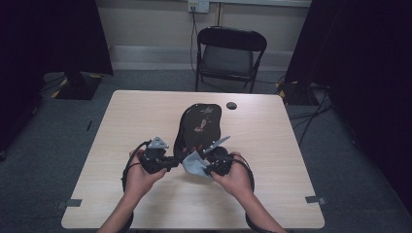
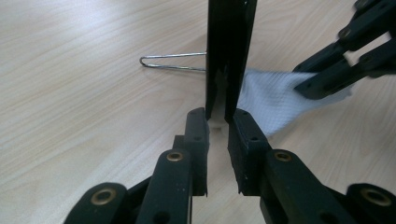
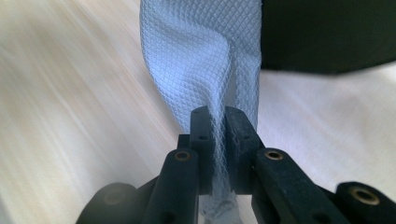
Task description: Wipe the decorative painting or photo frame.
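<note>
I am clamping the black tray (image 1: 199, 124) edge with my left gripper (image 2: 218, 122), while my right gripper (image 3: 219, 122) is pinching the pale cloth (image 3: 205, 60) just right of it.

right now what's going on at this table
A person at a wooden table works with a claw in each hand. The left claw is clamped on the edge of a flat black tray with a painted pattern, steadying it. The right claw pinches a pale cloth held against the tray's near end, as if to wipe it.
</note>
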`<control>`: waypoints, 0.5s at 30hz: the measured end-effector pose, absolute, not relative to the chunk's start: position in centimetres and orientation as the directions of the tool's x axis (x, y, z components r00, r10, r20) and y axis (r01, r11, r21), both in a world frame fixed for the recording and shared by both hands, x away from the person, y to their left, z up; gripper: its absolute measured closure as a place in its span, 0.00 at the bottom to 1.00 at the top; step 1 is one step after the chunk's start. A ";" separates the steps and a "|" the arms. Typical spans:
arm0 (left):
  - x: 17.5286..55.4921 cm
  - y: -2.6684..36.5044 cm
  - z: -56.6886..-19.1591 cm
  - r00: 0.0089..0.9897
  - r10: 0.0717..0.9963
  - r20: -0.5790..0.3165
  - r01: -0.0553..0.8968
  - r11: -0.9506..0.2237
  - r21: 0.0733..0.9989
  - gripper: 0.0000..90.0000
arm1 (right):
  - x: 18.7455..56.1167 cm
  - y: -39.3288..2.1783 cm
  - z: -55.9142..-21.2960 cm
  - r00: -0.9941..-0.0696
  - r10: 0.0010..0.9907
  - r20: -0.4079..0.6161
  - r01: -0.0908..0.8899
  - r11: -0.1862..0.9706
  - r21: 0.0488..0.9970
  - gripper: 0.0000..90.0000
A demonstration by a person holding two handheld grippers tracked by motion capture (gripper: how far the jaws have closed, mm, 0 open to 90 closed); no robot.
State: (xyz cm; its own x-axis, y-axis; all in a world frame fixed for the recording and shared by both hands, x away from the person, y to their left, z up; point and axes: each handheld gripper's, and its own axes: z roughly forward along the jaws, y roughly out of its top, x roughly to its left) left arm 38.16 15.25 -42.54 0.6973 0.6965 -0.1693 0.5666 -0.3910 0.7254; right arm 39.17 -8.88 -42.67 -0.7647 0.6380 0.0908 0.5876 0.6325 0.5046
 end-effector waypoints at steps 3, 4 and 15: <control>38.2 15.3 -42.5 0.699 0.695 -0.170 0.566 -0.393 0.725 0.87 | 39.3 -9.3 -44.4 -0.750 0.653 0.107 0.615 0.629 0.475 0.92; 38.2 15.3 -42.5 0.698 0.696 -0.169 0.565 -0.391 0.727 0.87 | 39.3 -9.4 -44.8 -0.745 0.657 0.111 0.623 0.629 0.465 0.92; 38.1 15.5 -42.6 0.693 0.701 -0.170 0.573 -0.391 0.720 0.84 | 39.2 -10.6 -44.1 -0.740 0.665 0.101 0.622 0.620 0.479 0.92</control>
